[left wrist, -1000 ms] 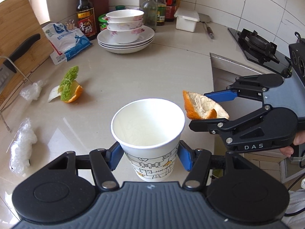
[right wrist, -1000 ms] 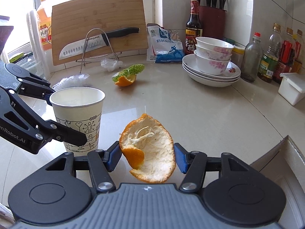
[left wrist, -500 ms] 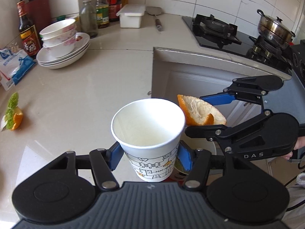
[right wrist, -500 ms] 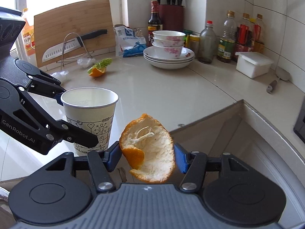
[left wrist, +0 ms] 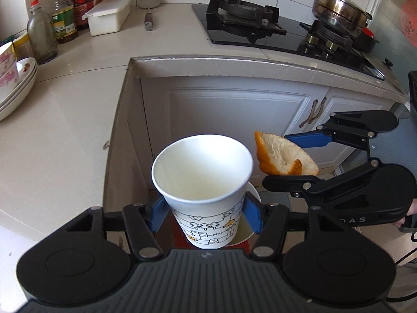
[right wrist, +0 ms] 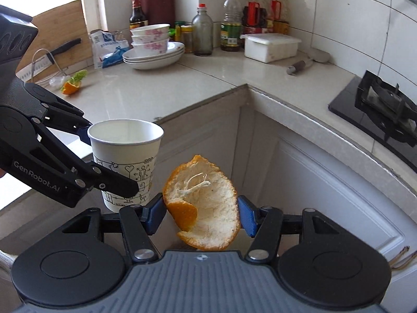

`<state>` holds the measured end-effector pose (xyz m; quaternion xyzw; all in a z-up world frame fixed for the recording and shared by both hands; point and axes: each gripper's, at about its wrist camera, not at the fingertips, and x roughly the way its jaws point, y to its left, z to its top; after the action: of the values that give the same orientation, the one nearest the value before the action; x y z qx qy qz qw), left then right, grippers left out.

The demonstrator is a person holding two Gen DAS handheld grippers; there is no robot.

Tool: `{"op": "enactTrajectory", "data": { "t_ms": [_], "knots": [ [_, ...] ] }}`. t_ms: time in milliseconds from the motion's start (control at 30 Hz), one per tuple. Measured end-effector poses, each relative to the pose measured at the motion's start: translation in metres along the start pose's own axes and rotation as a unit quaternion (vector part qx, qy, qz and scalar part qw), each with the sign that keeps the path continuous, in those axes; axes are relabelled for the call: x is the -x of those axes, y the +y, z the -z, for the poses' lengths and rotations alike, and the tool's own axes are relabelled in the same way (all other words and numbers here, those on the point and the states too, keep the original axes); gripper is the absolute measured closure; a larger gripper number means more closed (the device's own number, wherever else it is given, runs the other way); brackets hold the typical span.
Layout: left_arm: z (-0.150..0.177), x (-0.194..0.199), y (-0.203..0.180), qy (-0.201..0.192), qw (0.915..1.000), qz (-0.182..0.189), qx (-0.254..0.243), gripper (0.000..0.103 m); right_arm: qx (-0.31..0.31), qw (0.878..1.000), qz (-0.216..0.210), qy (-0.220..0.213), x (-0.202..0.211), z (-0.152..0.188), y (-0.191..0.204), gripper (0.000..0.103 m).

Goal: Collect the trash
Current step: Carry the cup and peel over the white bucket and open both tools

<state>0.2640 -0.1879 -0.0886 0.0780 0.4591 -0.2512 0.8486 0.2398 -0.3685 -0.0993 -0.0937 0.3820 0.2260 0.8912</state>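
Observation:
My left gripper (left wrist: 204, 215) is shut on a white paper cup (left wrist: 203, 182) with line drawings, held upright off the counter in front of the corner cabinets. The cup looks empty inside. My right gripper (right wrist: 200, 212) is shut on a large piece of orange peel (right wrist: 206, 206), held just right of the cup; the peel also shows in the left wrist view (left wrist: 282, 157), as does the right gripper (left wrist: 299, 159). The cup (right wrist: 125, 161) and left gripper (right wrist: 112, 156) show in the right wrist view. Another orange peel with a green leaf (right wrist: 73, 82) lies on the counter.
A pale round rim (left wrist: 254, 195) shows below the cup, mostly hidden. The L-shaped counter (left wrist: 65, 130) carries stacked bowls and plates (right wrist: 153, 49), bottles (right wrist: 230, 20), a white box (right wrist: 271, 45), a knife on a rack (right wrist: 49, 56). A gas stove (left wrist: 273, 23) with a pot (left wrist: 338, 5) stands right.
Both grippers have swung right, away from the counter and out over the floor in front of the cabinets, keeping the cup and the peel. The peel stays beside the cup.

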Motion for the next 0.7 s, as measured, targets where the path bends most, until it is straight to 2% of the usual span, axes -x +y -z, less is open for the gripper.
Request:
{"op": "enactTrajectory", "data": {
  "t_ms": [233, 467, 700],
  "knots": [
    [-0.010, -0.021, -0.013, 0.002, 1.0000, -0.006, 0.003, 0.042, -0.027, 0.999, 0.015, 0.038, -0.031, 0.033, -0.036, 0.039],
    [-0.014, -0.043, -0.020, 0.013, 0.9995, -0.025, 0.013, 0.042, -0.054, 0.995, 0.005, 0.087, -0.079, 0.069, -0.062, 0.039],
    [-0.019, -0.062, -0.026, 0.029, 0.9986, -0.038, 0.021, 0.042, -0.063, 0.991, -0.009, 0.118, -0.122, 0.093, -0.073, 0.039]
  ]
}}
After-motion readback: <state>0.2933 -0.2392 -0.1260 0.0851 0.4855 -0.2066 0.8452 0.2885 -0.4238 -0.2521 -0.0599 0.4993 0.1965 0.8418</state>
